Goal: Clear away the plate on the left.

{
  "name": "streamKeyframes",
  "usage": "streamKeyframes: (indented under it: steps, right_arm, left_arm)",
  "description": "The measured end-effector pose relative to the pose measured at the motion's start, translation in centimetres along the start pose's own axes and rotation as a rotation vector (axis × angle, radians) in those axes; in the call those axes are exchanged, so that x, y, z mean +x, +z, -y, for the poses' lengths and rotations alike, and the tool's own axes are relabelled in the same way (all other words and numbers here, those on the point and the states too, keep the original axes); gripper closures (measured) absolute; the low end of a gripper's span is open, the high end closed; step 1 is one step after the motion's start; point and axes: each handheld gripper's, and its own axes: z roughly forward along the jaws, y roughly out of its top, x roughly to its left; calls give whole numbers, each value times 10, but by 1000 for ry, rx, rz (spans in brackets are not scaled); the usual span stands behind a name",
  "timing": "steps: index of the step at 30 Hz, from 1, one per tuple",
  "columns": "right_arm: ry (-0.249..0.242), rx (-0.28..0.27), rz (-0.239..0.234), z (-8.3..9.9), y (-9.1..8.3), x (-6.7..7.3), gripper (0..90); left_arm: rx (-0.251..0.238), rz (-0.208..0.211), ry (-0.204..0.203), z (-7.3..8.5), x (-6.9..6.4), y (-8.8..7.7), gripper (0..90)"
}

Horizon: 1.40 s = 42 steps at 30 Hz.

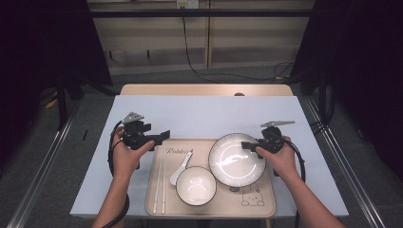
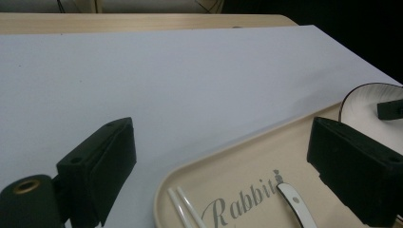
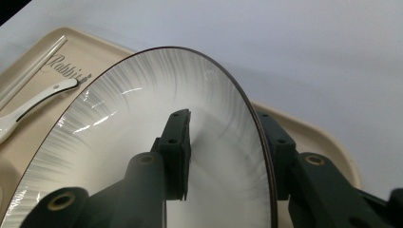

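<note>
A: Right gripper?
B: Jaws straddle the plate rim, one inside, one outside; plate sits on the beige tray. Grip looks just begun.
A: Left gripper?
B: Wide apart, holding nothing, at the tray's corner. Bowl, spoon, chopsticks look untouched.

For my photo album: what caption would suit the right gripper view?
Hand-held gripper straddling the dark rim of a striped white plate on a beige tray, one jaw inside, one outside.
</note>
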Motion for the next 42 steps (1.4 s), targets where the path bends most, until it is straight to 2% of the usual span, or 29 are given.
streamKeyframes:
  steps: [16,35,42]
  right_arm:
    - [4,-2,4,0,5,-4,591]
    - [8,4,-4,-1,11,-4,513]
    - [10,7,-22,-1,13,-5,381]
  left_arm:
    - [3,-8,-7,2,2,-1,91]
    - [-6,-3,-15,1,3,-3,87]
    - [-4,-3,-13,1,2,-3,86]
